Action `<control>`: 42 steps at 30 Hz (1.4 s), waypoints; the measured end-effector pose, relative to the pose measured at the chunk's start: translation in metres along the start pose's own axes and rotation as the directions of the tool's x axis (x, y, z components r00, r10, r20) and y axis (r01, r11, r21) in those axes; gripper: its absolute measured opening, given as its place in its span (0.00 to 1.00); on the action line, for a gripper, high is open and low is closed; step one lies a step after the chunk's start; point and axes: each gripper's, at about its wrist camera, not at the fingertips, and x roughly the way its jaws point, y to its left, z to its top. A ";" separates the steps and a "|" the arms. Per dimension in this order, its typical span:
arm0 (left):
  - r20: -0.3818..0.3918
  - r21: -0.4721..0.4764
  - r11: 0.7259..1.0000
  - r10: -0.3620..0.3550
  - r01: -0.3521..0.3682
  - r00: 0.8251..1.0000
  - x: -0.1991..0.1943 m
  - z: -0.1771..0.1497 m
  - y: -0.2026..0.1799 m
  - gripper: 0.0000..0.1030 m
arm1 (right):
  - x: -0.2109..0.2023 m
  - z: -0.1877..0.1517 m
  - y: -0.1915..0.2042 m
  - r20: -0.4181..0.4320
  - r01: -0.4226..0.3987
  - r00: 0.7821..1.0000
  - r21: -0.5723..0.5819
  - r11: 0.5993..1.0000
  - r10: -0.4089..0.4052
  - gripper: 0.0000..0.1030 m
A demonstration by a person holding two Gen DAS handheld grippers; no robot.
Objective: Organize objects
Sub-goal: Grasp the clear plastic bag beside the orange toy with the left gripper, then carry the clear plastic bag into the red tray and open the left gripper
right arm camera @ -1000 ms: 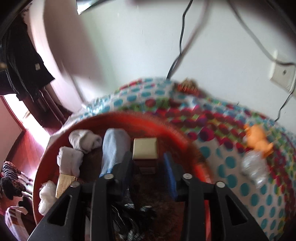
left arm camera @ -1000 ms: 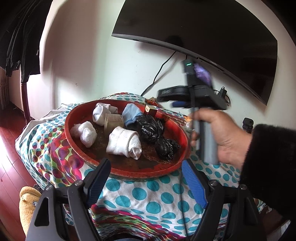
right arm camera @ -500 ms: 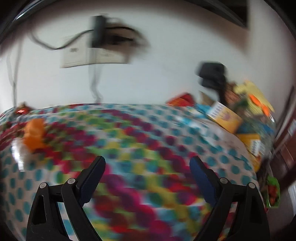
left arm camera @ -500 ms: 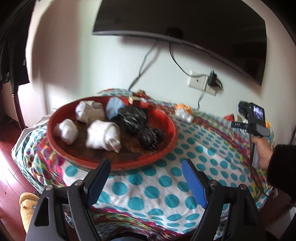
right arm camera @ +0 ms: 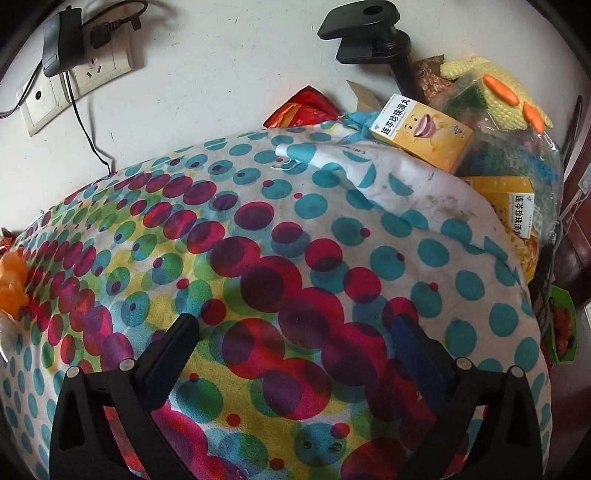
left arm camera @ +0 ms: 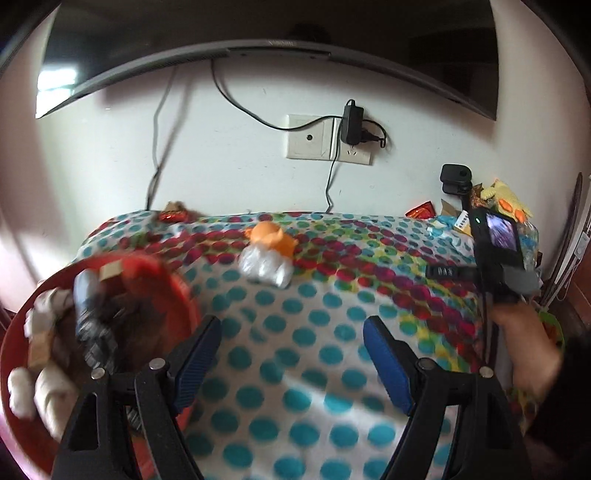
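Scene: I see a table under a polka-dot cloth (right arm camera: 303,258), pushed against a white wall with a socket plate (left arm camera: 325,140) and a dark screen above.

Left gripper (left arm camera: 291,354): jaws stand wide apart, nothing between them, only cloth below. It hangs over the middle of the table, angled down; I judge it is waiting rather than reaching.

Right gripper (right arm camera: 295,350): jaws have just been opening and now stand at full spread, with nothing between them. It hovers over bare cloth at the right part of the table. In the left wrist view I see the person's hand (left arm camera: 524,350) on its handle.

Red tray (left arm camera: 22,343): sits at the left end of the table, blurred. It holds white rolled bundles (left arm camera: 48,387), a dark crumpled bag (left arm camera: 96,332) and a small tan box (left arm camera: 110,269). I read it as the collecting place, since the sorted things are gathered there.

Loose items: an orange piece (left arm camera: 273,236) lies touching a clear crinkled wrapper (left arm camera: 266,266) on the cloth, well apart from the tray, between the two grippers' areas.

Right-edge clutter: yellow cartons (right arm camera: 421,129), a red packet (right arm camera: 306,107), a knitted yellow toy (right arm camera: 495,88) and a black clamp (right arm camera: 365,33) are heaped against the wall, off the cloth's flat part.

Judgement: the right claw is empty and wide, so I take the next step as a fresh pick. Which item, I cannot tell.

Risk: the wrapper looks thin and slippery.
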 end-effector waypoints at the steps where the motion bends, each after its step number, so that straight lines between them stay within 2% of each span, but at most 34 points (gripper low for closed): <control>1: -0.016 -0.009 1.000 -0.003 0.003 1.000 0.015 0.009 -0.002 0.79 | 0.000 0.000 0.001 0.000 -0.001 1.000 0.001 1.000 0.001 1.00; 4: -0.049 0.012 0.996 0.085 -0.084 0.995 0.060 0.032 -0.007 0.79 | 0.001 0.000 0.000 -0.001 -0.001 1.000 0.000 1.000 0.001 1.00; 10: -0.125 0.001 0.989 0.144 -0.145 0.982 0.126 0.046 -0.002 0.79 | 0.001 0.001 0.000 0.000 -0.002 1.000 0.002 1.000 0.002 1.00; 12: -0.153 -0.011 0.983 0.181 -0.184 0.972 0.148 0.050 0.004 0.79 | 0.002 0.000 0.001 0.001 -0.004 1.000 0.004 1.000 0.004 1.00; 19: -0.234 -0.072 0.965 0.229 -0.252 0.945 0.187 0.050 0.022 0.79 | 0.005 0.000 0.001 0.003 -0.008 1.000 0.008 1.000 0.008 1.00; 21: -0.239 -0.051 0.965 0.238 -0.257 0.941 0.193 0.050 0.022 0.79 | 0.005 0.000 0.000 0.003 -0.008 1.000 0.007 1.000 0.008 1.00; 24: -0.239 -0.024 0.961 0.263 -0.276 0.935 0.197 0.048 0.021 0.77 | 0.005 0.000 0.001 0.005 -0.016 1.000 0.014 1.000 0.016 1.00; 25: -0.246 -0.026 0.962 0.257 -0.271 0.935 0.198 0.047 0.021 0.61 | 0.005 0.000 0.001 0.004 -0.013 1.000 0.012 1.000 0.013 1.00; 27: -0.254 -0.026 0.970 0.226 -0.240 0.940 0.198 0.046 0.019 0.48 | 0.005 0.000 0.000 0.003 -0.010 1.000 0.010 1.000 0.010 1.00; 28: -0.249 -0.002 0.968 0.243 -0.252 0.937 0.195 0.047 0.015 0.47 | 0.005 0.000 0.000 0.003 -0.009 1.000 0.009 1.000 0.009 1.00; 33: -0.166 0.044 0.967 0.256 -0.252 0.952 0.166 0.054 -0.001 0.45 | 0.006 0.000 0.001 0.003 -0.010 1.000 0.009 1.000 0.010 1.00; 42: -0.115 0.025 0.972 0.235 -0.234 0.965 0.118 0.077 -0.015 0.45 | 0.007 0.002 0.003 0.004 -0.012 1.000 0.012 1.000 0.012 1.00</control>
